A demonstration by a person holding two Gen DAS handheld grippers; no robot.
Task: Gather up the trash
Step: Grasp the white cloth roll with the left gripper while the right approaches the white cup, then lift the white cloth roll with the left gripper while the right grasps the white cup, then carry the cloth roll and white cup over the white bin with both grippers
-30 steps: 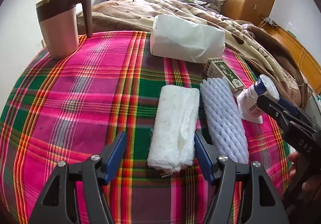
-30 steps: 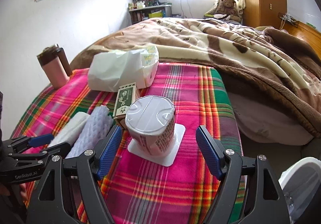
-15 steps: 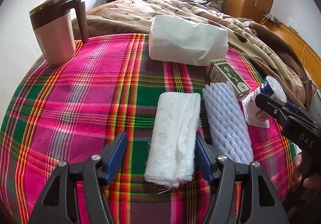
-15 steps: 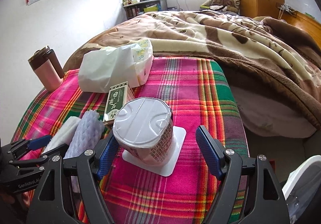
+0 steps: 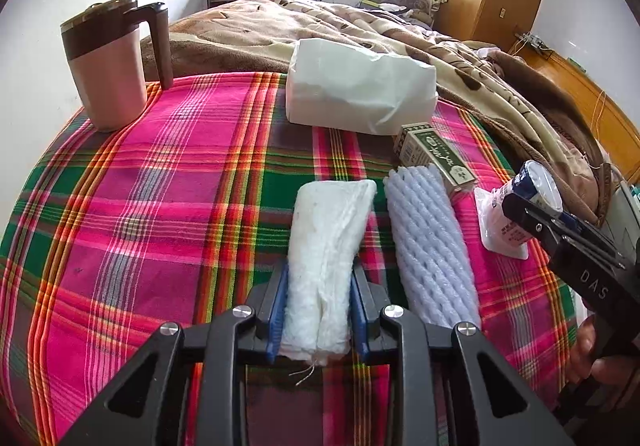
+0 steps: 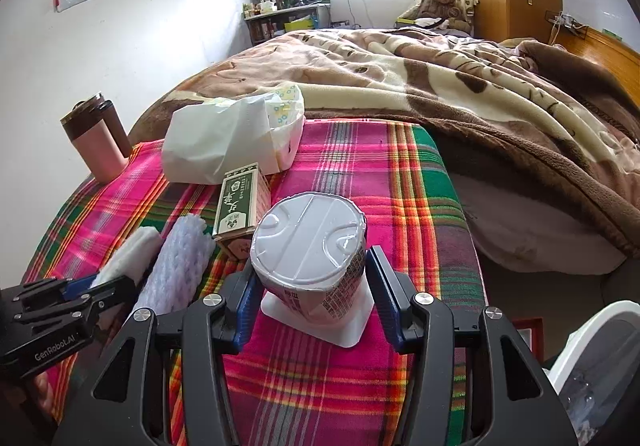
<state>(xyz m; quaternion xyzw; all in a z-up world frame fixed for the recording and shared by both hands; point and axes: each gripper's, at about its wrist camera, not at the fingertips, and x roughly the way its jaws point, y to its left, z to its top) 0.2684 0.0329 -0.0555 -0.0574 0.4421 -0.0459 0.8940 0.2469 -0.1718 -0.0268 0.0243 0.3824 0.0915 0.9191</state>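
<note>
My left gripper (image 5: 318,306) is shut on a folded white cloth wad (image 5: 326,246) lying on the plaid table cover (image 5: 180,174). A white foam net sleeve (image 5: 430,246) lies just right of it. My right gripper (image 6: 312,286) has closed in around an upturned white plastic cup (image 6: 308,246); the left pad touches it, and a small gap shows at the right pad. The cup stands on its square lid (image 6: 344,330). A green and cream carton (image 6: 240,206) lies behind the cup. The right gripper also shows in the left wrist view (image 5: 532,214), and the left gripper in the right wrist view (image 6: 104,286).
A pink and brown lidded mug (image 5: 112,66) stands at the far left. A white tissue pack (image 5: 360,90) lies at the back of the table. A bed with a brown blanket (image 6: 440,70) is behind. A white bin (image 6: 596,362) sits low at the right.
My left gripper's jaws closed onto the white cloth wad. My right gripper moved forward and narrowed around the cup.
</note>
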